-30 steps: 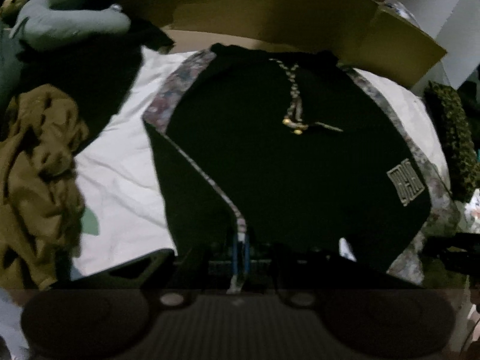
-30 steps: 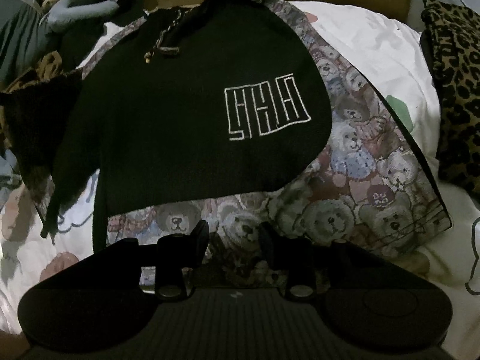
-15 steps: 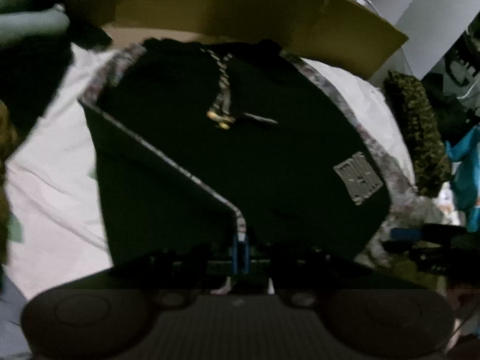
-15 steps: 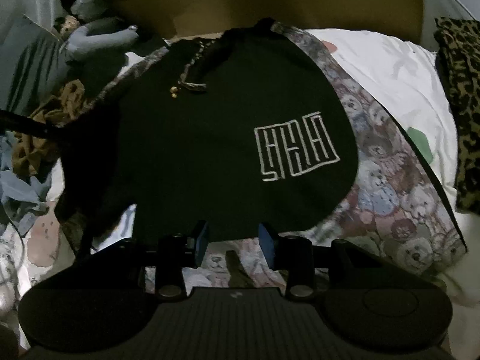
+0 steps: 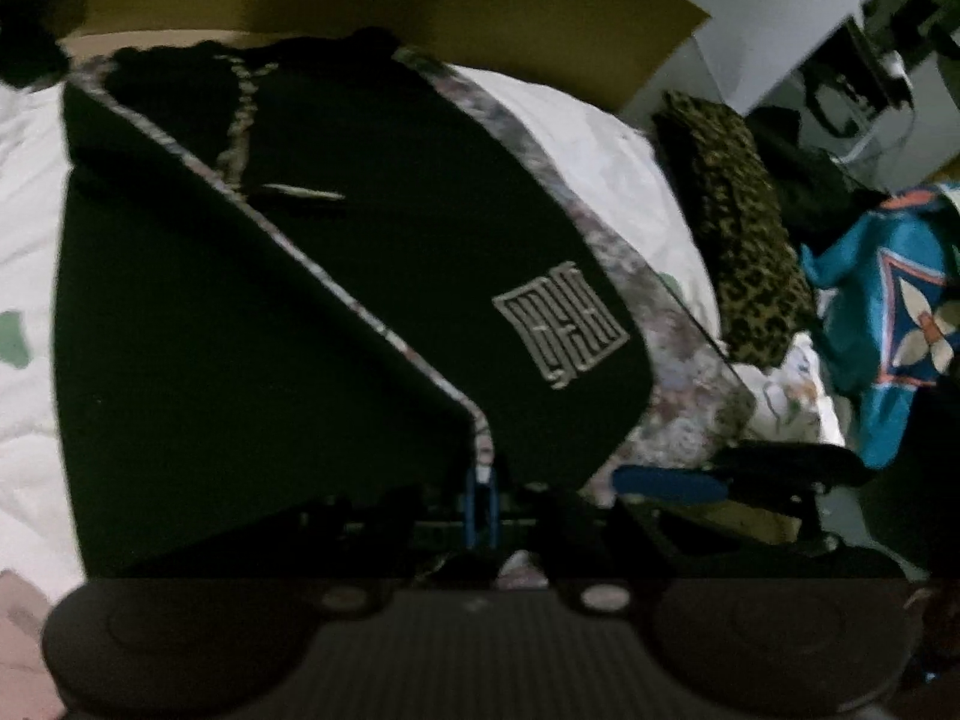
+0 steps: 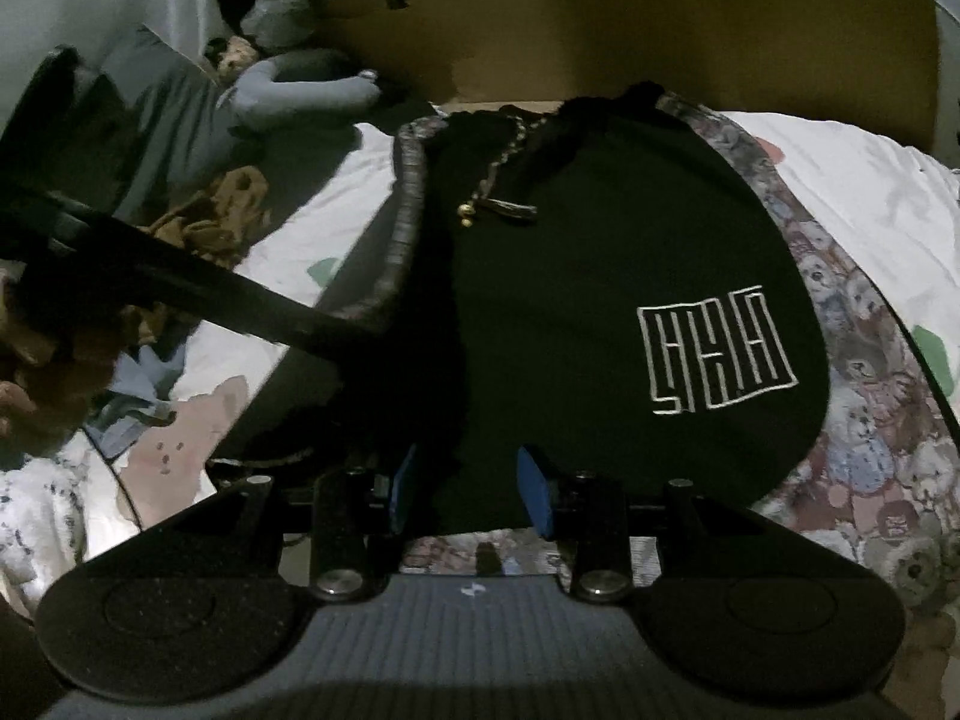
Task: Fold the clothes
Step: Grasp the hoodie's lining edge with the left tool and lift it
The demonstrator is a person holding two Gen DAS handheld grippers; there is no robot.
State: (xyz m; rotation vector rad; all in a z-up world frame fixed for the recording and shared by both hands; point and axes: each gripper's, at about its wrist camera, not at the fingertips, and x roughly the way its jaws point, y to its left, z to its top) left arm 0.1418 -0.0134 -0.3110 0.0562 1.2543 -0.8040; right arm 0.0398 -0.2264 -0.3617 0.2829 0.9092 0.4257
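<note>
Left claw point(image 5: 480, 501) pinches hoodie point(image 5: 360, 276) edge; right claw point(image 6: 471, 489) gapes wide.
Only the right view shows the teddy-bear lining point(image 6: 870, 420).

**Right wrist: open jaws at the sweater hem**

I see my right gripper point(image 6: 471, 489) with its blue-padded fingers point(image 6: 536, 489) spread apart over the near hem of the black knit sweater with a white embroidered logo point(image 6: 630, 312). It lies on a teddy-bear print blanket point(image 6: 870, 420) across the white bed sheet point(image 6: 840, 180). A brown cardboard panel point(image 6: 690, 30) stands along the bed's far edge.
</note>
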